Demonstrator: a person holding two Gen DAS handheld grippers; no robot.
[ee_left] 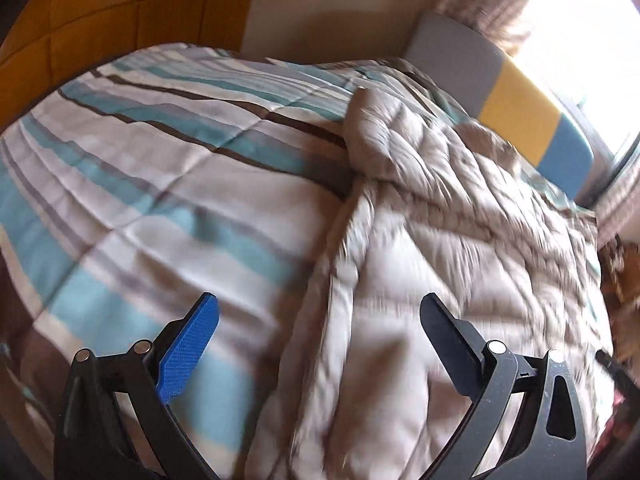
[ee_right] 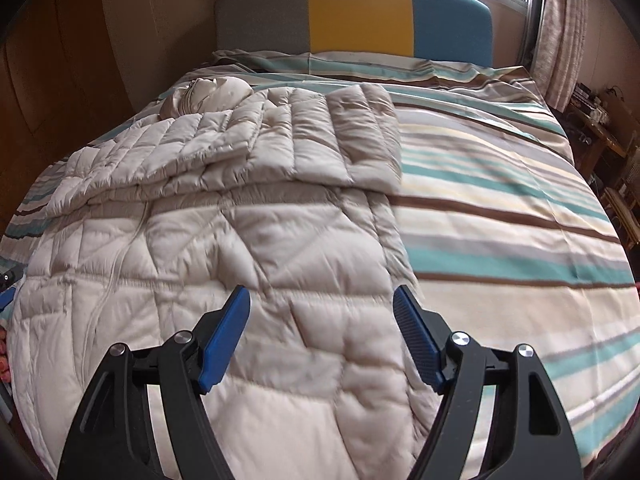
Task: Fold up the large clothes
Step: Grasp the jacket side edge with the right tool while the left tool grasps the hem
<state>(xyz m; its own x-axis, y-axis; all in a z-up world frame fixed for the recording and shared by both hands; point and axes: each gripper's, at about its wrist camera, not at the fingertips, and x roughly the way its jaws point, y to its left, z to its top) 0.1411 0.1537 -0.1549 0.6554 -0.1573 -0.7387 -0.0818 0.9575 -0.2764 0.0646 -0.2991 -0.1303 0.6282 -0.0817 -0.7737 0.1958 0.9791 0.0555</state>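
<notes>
A long cream quilted down coat lies flat on a striped bed cover, its sleeves folded across the chest and its hood toward the headboard. My right gripper is open and empty above the coat's lower part. In the left wrist view the coat lies to the right on the striped cover. My left gripper is open and empty over the coat's long side edge. That view is blurred.
A grey, yellow and blue headboard stands at the bed's far end under a window with curtains. A wooden wardrobe stands left of the bed. Cluttered shelves stand at the right.
</notes>
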